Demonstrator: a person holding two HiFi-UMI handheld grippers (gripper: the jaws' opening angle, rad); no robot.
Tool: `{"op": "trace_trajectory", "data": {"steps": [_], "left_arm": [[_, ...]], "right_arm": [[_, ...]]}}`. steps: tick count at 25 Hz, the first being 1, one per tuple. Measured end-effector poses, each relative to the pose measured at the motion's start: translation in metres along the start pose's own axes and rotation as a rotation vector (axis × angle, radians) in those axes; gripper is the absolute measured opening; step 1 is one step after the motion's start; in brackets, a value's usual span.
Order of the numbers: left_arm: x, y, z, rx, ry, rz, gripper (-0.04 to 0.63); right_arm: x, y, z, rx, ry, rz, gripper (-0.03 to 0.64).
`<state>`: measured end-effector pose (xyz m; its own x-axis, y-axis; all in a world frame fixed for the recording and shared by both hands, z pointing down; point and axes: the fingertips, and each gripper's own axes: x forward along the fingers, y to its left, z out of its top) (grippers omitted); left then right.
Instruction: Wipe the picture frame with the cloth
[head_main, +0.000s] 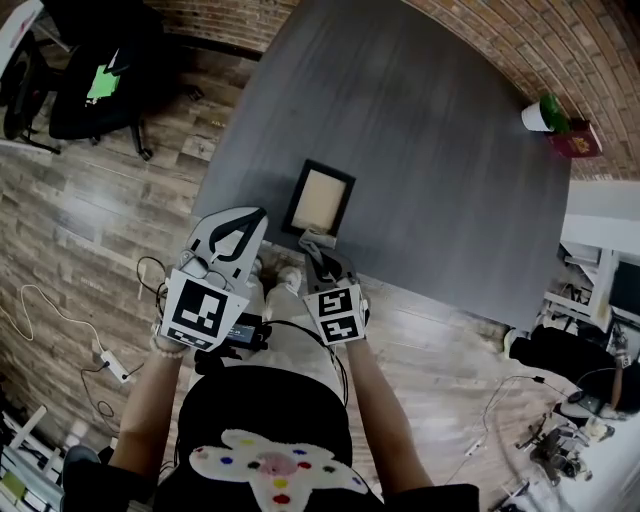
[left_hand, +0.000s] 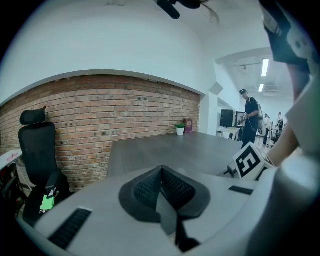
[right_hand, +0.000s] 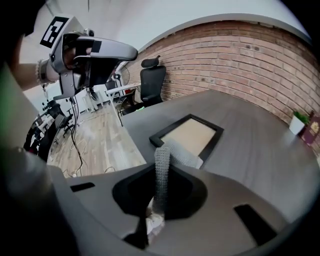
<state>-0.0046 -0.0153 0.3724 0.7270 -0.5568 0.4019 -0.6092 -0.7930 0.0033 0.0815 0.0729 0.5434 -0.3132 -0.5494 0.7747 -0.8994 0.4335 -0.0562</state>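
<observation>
- Picture frame: black border, pale tan centre. It lies flat on the dark grey table, near the edge closest to the person.
- The table is the largest thing in view, and most of its top is bare. It stands on a wooden plank floor, with a brick wall along its far side.
- A black office chair stands on the floor, well apart from the frame, off the table's left end.
- Left gripper: it is held up beside the table's near edge, to the left of the frame and apart from it. Its jaws are pressed together with nothing between them.
- Right gripper: it sits just short of the frame's near edge. Its jaws are clamped on the cloth.
- The cloth is a narrow strip of grey knit that runs forward from the jaws to the frame's near corner. I cannot tell whether it touches the frame.
- A small potted plant in a white pot stands at the table's far corner, with a dark red box just beside it.
</observation>
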Motion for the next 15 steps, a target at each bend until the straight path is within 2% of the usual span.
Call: {"op": "trace_trajectory", "data": {"steps": [7,15], "left_arm": [[0.003,-0.007,0.012,0.016,-0.017,-0.016,0.011],[0.0,-0.016,0.026,0.032,-0.039,-0.037,0.011]], "right_arm": [[-0.026,-0.033,-0.02,0.103,-0.004,-0.085,0.025],[-0.071,-0.055,0.01,0.156,-0.143,-0.165,0.025]]}}
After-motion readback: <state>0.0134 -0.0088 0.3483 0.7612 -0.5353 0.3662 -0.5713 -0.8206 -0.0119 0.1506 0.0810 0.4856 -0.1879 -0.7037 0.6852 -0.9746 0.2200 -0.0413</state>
